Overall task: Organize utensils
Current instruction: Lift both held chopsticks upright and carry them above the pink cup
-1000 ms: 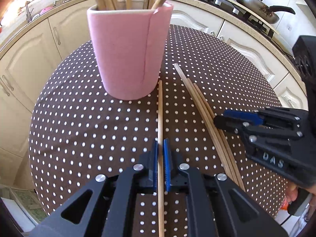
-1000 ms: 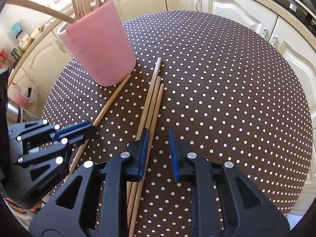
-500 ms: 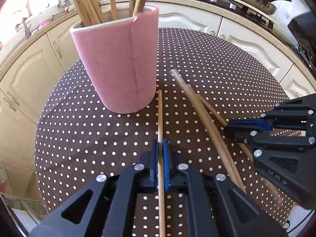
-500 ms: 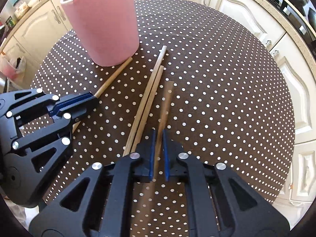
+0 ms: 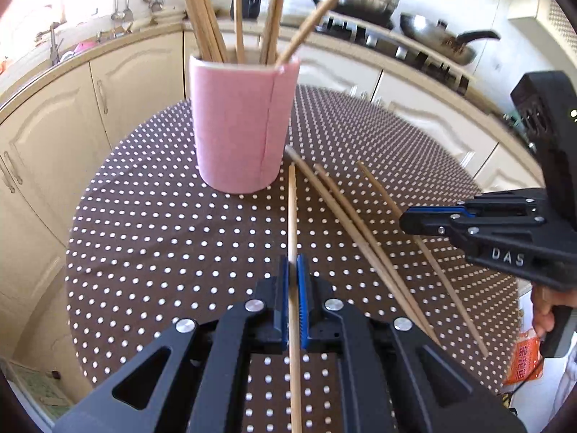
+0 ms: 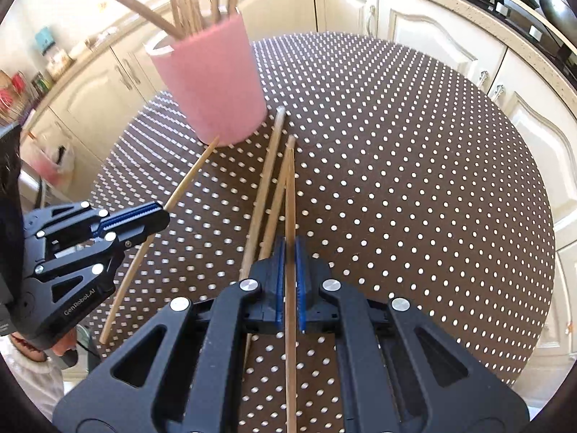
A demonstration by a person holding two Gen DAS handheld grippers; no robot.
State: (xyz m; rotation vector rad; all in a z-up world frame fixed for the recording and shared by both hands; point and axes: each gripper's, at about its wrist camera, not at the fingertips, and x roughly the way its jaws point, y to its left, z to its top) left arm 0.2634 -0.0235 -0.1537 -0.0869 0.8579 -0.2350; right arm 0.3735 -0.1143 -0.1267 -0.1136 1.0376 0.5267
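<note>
A pink cup (image 5: 239, 126) with several wooden chopsticks stands at the far side of the round dotted table (image 5: 162, 216). My left gripper (image 5: 293, 270) is shut on one chopstick (image 5: 292, 209), whose far tip points at the cup's base. Just to the right, two chopsticks (image 5: 346, 216) lie on the cloth. In the right wrist view my right gripper (image 6: 289, 252) is shut on another chopstick (image 6: 289, 187), raised over that lying pair (image 6: 265, 176). The left gripper (image 6: 164, 216) shows at the left there, and the pink cup (image 6: 212, 83) stands beyond.
Cream cabinets ring the table. A stove with a wok (image 5: 443, 41) and a pot runs along the back counter, and a sink is at the far left. A person's hand (image 5: 544, 310) holds the right gripper's handle, and an orange packet (image 5: 523, 361) lies beyond the table's right edge.
The right gripper closed on the rightmost of the three chopsticks and lifted it off the other two. The left gripper, shut on its chopstick all along, rose and drew back from the cup.
</note>
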